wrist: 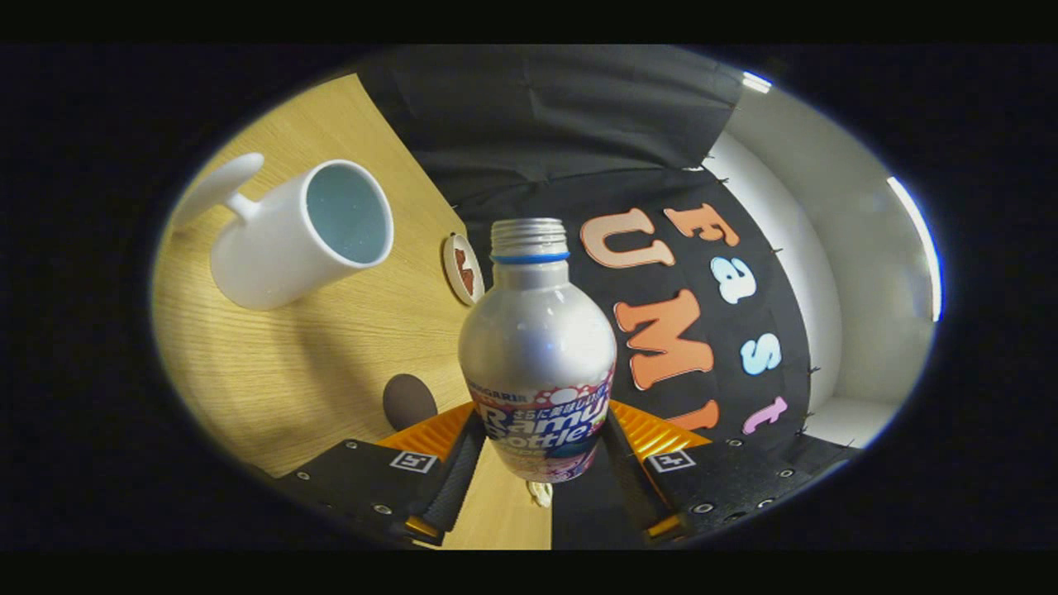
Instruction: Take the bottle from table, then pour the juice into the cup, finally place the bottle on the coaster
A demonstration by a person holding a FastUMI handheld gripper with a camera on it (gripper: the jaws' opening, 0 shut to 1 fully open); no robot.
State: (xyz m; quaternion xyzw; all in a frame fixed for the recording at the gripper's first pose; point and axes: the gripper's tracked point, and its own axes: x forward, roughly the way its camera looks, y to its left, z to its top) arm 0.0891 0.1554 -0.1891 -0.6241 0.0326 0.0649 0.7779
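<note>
A silver bottle [537, 347] with a blue neck ring and an open threaded mouth stands between my fingers, and my gripper [539, 450] is shut on its labelled lower body. The whole view is tilted, so the bottle leans relative to the wooden table [273, 372]. A white cup [302, 235] with a pale blue inside and a handle sits beyond the fingers, off to the left of the bottle, its mouth facing me. A small round coaster [463, 268] with a brown centre lies just behind the bottle's neck, near the table's edge.
A dark round spot [408, 401] lies on the table just ahead of the left finger. The table's far edge meets the black cloth wall [562, 124]. A white wall [835, 273] with light strips lies to the right.
</note>
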